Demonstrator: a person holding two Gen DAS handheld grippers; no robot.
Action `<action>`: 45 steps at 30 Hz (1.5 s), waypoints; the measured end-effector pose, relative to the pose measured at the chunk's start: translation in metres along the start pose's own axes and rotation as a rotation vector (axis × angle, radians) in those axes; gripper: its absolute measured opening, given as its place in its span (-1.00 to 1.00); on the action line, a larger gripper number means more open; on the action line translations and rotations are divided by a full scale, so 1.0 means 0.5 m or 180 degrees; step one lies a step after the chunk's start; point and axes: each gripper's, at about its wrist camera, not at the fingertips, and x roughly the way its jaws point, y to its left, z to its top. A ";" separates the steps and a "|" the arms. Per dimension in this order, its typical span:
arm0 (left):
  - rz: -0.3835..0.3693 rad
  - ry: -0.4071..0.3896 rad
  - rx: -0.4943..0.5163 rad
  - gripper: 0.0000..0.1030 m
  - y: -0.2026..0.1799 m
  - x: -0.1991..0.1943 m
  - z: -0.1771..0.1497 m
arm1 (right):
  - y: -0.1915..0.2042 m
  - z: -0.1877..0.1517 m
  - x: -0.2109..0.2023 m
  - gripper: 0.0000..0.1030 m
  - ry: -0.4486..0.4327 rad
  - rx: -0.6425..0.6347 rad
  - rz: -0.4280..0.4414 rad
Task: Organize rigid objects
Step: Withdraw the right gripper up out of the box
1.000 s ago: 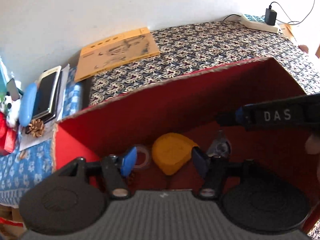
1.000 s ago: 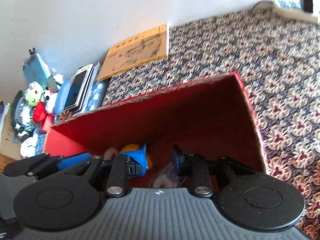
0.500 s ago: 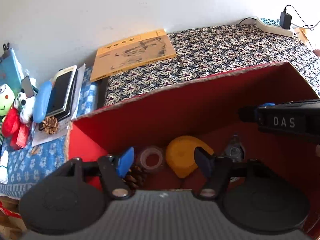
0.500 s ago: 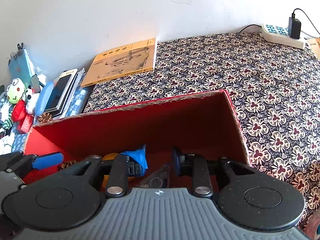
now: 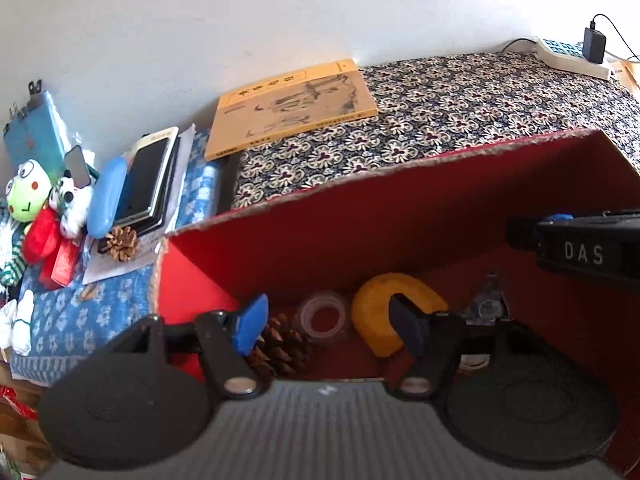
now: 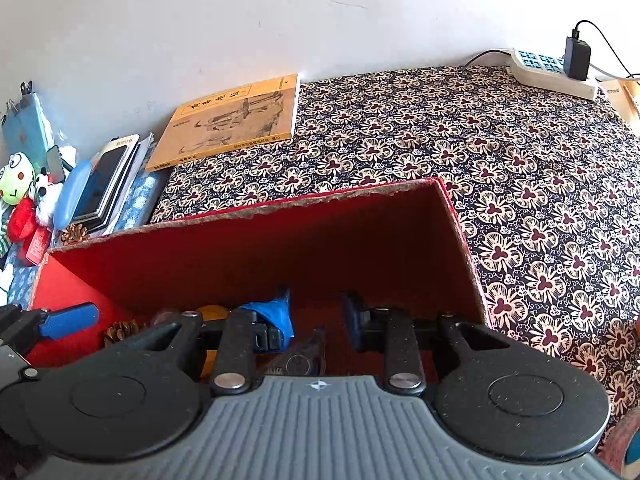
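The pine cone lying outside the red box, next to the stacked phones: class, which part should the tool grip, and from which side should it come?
Grip the pine cone across its scaly body, coming from above. It rests on paper, its scales fanning out around it. The phone stack crowds one side, so a sideways approach looks cramped.

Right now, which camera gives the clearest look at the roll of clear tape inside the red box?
The left wrist view. The tape roll lies in full sight on the floor of the red box, between the pine cone and the yellow object. In the right wrist view the right gripper hides it almost entirely.
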 end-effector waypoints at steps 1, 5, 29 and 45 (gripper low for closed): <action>0.0024 -0.0001 -0.0019 0.40 0.001 -0.001 -0.001 | 0.000 0.000 0.001 -0.78 0.0009 0.0001 0.0012; 0.0071 0.0003 -0.0071 0.41 0.005 0.000 0.000 | 0.001 0.002 0.008 -0.78 0.0107 -0.0001 0.0004; 0.0120 -0.0062 -0.0091 0.51 0.005 -0.006 -0.003 | 0.004 0.003 0.011 -0.77 0.0159 -0.0008 0.0176; 0.0055 -0.0074 -0.0118 0.58 0.008 -0.008 -0.004 | 0.008 0.005 0.017 -0.77 0.0228 -0.0099 0.0200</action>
